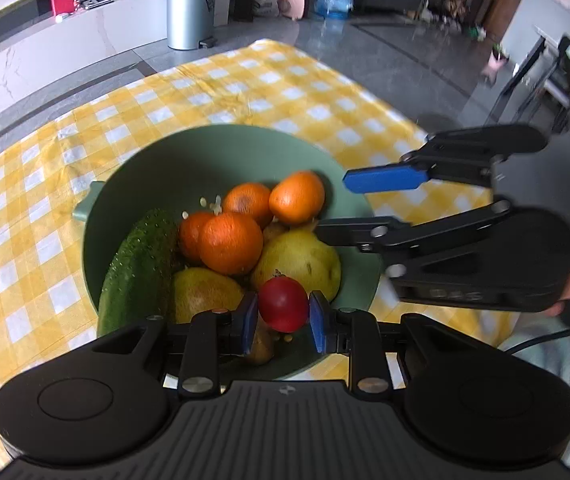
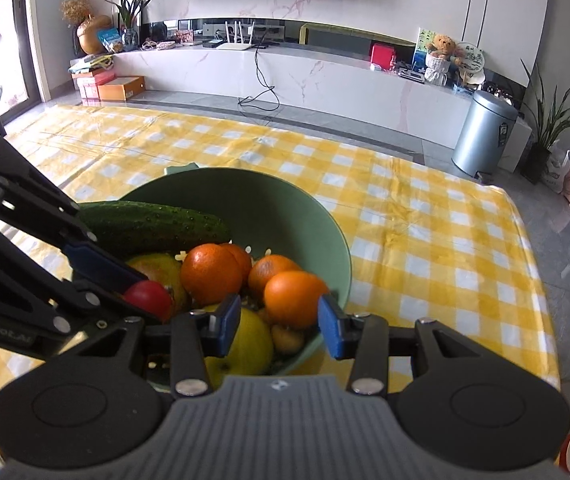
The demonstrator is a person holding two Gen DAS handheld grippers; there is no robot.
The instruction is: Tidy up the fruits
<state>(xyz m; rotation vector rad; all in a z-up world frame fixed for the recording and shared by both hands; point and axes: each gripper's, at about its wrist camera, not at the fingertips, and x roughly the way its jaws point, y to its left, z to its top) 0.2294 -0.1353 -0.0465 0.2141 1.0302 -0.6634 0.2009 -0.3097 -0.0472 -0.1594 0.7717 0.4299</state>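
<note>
The small round red tomato-like fruit (image 1: 283, 304) sits clamped between the blue pads of the left gripper (image 1: 283, 314), held just above the heaped contents of the pale green plastic bowl (image 1: 221, 148) on the yellow-and-white checked bench (image 1: 25, 216). It looks light, smooth-skinned and likely soft, so it should be pinched across its widest middle, as now, with only gentle pressure; too much would probably bruise or split it, and its glossy skin may slip. The left gripper tilts steeply down over the near rim of the bowl. The right gripper (image 2: 279, 326) reaches in from the other side, also angled downward, its fingers set moderately apart on either side of a round orange tangerine (image 2: 295, 298) without clearly pressing it. Below lie more tangerines, two yellow-green pears (image 1: 297, 258) and a bumpy dark green cucumber (image 1: 139, 268).
</note>
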